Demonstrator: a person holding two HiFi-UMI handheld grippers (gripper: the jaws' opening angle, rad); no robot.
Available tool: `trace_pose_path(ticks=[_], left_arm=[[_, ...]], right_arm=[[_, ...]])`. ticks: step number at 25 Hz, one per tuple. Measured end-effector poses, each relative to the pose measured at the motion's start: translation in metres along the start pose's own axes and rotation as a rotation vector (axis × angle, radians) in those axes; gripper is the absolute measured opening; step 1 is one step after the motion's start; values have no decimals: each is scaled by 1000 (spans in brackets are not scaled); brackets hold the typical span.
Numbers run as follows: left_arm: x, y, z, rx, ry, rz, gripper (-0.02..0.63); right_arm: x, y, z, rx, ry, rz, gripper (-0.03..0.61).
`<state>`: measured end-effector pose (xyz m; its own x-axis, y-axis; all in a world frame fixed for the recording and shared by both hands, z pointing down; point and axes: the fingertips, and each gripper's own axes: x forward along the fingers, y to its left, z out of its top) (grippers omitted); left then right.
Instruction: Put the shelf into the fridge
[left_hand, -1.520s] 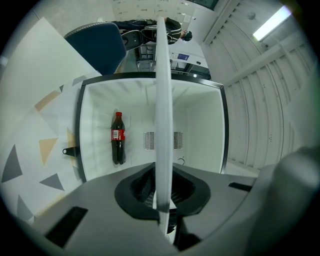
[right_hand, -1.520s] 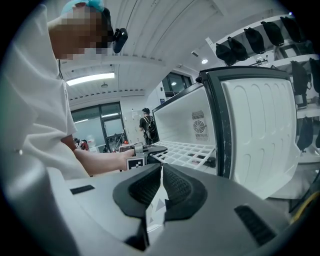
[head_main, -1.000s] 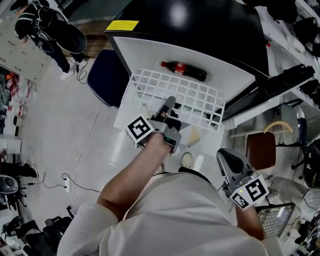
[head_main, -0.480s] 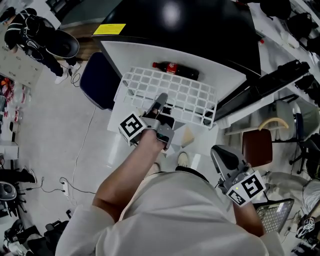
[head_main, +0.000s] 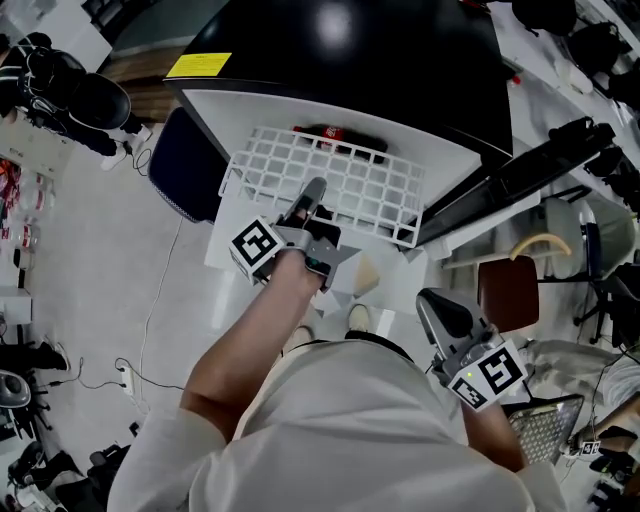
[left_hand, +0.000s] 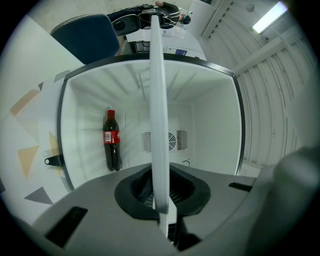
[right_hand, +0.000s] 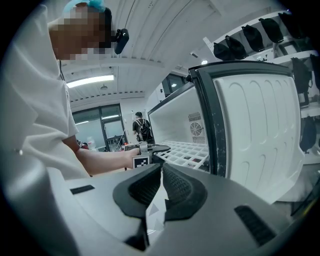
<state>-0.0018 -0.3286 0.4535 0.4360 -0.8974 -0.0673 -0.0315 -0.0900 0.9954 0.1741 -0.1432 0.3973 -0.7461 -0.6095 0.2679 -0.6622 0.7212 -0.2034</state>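
Note:
The white wire shelf (head_main: 345, 180) lies flat, its far part inside the open fridge (head_main: 300, 105). My left gripper (head_main: 308, 200) is shut on the shelf's near edge. In the left gripper view the shelf (left_hand: 159, 115) runs edge-on as a white strip between the jaws of that gripper (left_hand: 162, 202). A cola bottle (left_hand: 111, 142) lies on the fridge floor; in the head view the bottle (head_main: 335, 139) is half hidden under the shelf. My right gripper (head_main: 440, 312) hangs by my hip, shut and holding nothing (right_hand: 161, 186), with the shelf (right_hand: 187, 151) in view ahead.
The fridge door (head_main: 505, 170) stands open to the right, its white inner side (right_hand: 260, 125) close to my right gripper. A blue chair (head_main: 183, 165) is left of the fridge, a brown seat (head_main: 505, 293) at the right. A person (head_main: 60, 85) stands far left.
The left gripper has pushed the shelf farther into the fridge, so that it now covers most of the cola bottle. The right gripper has stayed by my side.

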Motion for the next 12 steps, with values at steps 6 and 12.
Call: trace_pose_path(ticks=[6,12], left_arm=[[15,1,3,2,-4,-1,37],[31,-1,8,1,-2,-11,37]], right_arm=[[-3,-9,3,0,-7,-11,23],[-7,-14,2,5,-6,-29,23]])
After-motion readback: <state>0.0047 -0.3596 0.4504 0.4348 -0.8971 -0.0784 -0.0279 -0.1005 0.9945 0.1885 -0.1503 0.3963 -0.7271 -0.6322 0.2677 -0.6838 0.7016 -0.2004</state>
